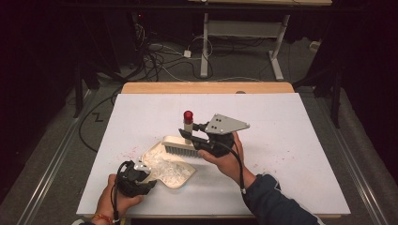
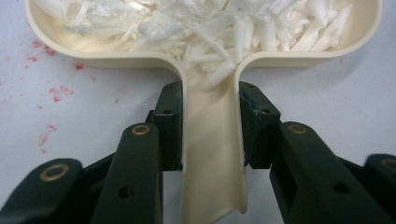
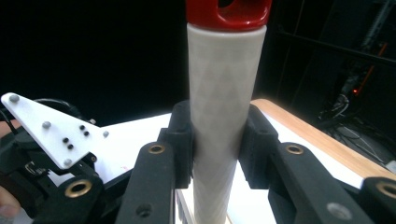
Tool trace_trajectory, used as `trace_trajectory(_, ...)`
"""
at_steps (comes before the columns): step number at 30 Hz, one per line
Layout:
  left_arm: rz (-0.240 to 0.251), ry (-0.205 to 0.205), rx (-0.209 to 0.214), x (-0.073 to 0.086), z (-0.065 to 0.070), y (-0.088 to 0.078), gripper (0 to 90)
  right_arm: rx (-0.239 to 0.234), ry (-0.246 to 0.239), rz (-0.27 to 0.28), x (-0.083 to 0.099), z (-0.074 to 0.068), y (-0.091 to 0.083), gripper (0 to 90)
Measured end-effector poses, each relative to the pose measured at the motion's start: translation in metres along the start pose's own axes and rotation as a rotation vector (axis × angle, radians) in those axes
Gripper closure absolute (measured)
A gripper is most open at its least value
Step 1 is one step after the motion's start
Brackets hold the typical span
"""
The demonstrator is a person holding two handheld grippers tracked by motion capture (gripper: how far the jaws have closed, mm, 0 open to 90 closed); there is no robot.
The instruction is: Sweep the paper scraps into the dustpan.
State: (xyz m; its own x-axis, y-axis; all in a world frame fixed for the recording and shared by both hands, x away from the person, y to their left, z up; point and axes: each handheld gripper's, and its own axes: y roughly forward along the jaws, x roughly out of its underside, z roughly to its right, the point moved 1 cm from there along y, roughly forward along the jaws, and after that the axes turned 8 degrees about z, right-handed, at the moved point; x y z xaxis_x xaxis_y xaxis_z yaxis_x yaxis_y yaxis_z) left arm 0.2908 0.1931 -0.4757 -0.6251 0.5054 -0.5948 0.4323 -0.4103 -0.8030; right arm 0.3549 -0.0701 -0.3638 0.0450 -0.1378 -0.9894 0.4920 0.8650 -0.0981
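A cream dustpan (image 1: 171, 172) lies on the white table near the front, filled with white shreds (image 2: 210, 23). My left gripper (image 1: 146, 178) is shut on the dustpan's handle (image 2: 212, 140), one jaw on each side wall; the left gripper (image 2: 210, 126) points toward the pan. A brush with a grey bristle head (image 1: 180, 149) stands just behind the pan. Its white handle (image 3: 224, 93) is upright and topped by a red cap (image 1: 188, 116). My right gripper (image 1: 191, 134) is shut on that handle, as the right gripper (image 3: 219, 140) view shows.
Small red specks (image 2: 46, 91) dot the white table (image 1: 281, 140) left of the pan. A wooden strip (image 1: 206, 87) runs along the far edge. Beyond it are a desk frame (image 1: 244, 28) and cables on the floor. The left gripper's plate (image 3: 46, 133) appears beside the handle.
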Motion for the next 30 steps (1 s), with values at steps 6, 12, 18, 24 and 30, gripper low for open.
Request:
trace_trajectory(6, -0.005, 0.01, 0.008, 0.002, -0.003, -0.005, 63.5, 0.071, -0.023, -0.038, 0.005, 0.013, -0.02, 70.5)
trace_trajectory(12, -0.027, 0.033, 0.016, 0.003, -0.001, -0.01, 63.5, 0.126, -0.028, -0.072, 0.019, 0.018, -0.014, 70.5)
trace_trajectory(18, -0.046, 0.046, 0.017, 0.004, 0.0, -0.007, 63.5, 0.101, -0.024, -0.095, 0.03, 0.01, -0.001, 70.5)
trace_trajectory(24, -0.05, 0.05, 0.01, 0.005, 0.001, -0.006, 63.4, 0.02, -0.02, -0.12, 0.026, -0.013, 0.004, 70.5)
trace_trajectory(30, -0.051, 0.051, 0.009, 0.005, 0.001, -0.005, 63.4, -0.036, 0.01, -0.105, 0.018, -0.023, -0.002, 70.6)
